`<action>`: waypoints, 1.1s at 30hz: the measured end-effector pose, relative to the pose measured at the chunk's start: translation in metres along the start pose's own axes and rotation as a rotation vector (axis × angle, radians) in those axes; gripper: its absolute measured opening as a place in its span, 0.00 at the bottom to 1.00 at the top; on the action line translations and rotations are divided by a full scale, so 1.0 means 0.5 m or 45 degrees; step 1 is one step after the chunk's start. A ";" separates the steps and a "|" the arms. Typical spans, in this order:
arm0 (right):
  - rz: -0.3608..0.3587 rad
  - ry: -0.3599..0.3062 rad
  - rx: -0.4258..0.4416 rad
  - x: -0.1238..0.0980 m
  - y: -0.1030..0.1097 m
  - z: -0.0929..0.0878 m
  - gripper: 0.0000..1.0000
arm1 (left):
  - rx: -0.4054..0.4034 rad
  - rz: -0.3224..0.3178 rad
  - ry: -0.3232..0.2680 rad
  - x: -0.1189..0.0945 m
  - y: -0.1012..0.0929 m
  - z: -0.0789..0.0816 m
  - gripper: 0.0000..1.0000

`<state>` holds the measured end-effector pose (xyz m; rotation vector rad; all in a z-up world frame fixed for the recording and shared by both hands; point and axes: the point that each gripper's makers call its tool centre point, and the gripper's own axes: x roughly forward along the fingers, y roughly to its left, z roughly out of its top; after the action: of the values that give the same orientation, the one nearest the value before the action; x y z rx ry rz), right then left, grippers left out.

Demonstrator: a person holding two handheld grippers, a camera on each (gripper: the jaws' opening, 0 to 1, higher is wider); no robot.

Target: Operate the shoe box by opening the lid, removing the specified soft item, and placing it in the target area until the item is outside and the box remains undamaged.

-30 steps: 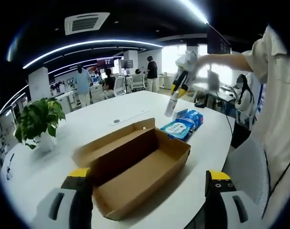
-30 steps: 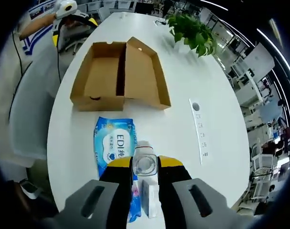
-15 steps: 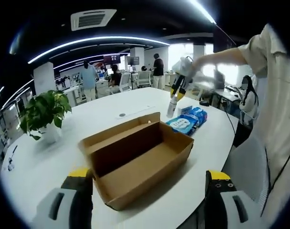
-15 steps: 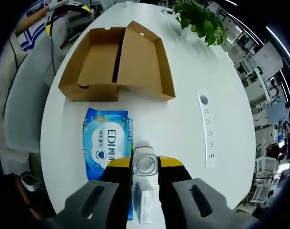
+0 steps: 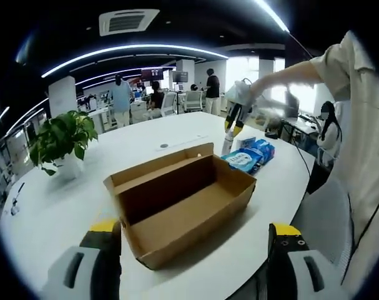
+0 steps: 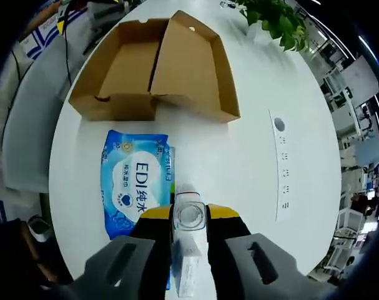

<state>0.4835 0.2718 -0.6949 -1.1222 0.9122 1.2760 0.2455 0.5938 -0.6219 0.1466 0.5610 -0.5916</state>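
The brown cardboard shoe box (image 5: 177,203) lies open on the white table (image 5: 64,206), its lid folded back and its inside bare. It also appears in the right gripper view as the shoe box (image 6: 155,65). My left gripper (image 5: 192,253) is open, with the near end of the box between its jaws. My right gripper (image 6: 190,234) is shut on a clear bottle (image 6: 190,215) held upright above the table, beside a blue wet-wipes pack (image 6: 135,181). In the left gripper view the right gripper (image 5: 234,115) holds the bottle (image 5: 227,145) just past the wipes pack (image 5: 242,159).
A small white carton (image 6: 186,272) lies under the bottle. A power strip (image 6: 283,169) is set in the table to the right. A potted plant (image 5: 61,140) stands on the far side. The person's sleeve (image 5: 358,125) is on the right. Office desks and people are behind.
My right gripper has come down with the bottle towards the table beside the wipes pack. The left gripper's view has shifted a little; the box has stayed put.
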 end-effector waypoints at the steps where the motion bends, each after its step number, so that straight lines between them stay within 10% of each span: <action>1: 0.009 0.007 -0.002 0.003 0.002 -0.001 0.17 | -0.007 0.003 -0.002 0.000 0.001 -0.001 1.00; 33: -0.086 -0.047 0.065 -0.025 -0.023 0.015 0.29 | -0.103 0.138 0.071 0.011 0.057 -0.035 0.86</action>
<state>0.4931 0.2764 -0.6799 -1.0777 0.8682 1.2082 0.2575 0.6197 -0.6402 0.1166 0.6263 -0.4595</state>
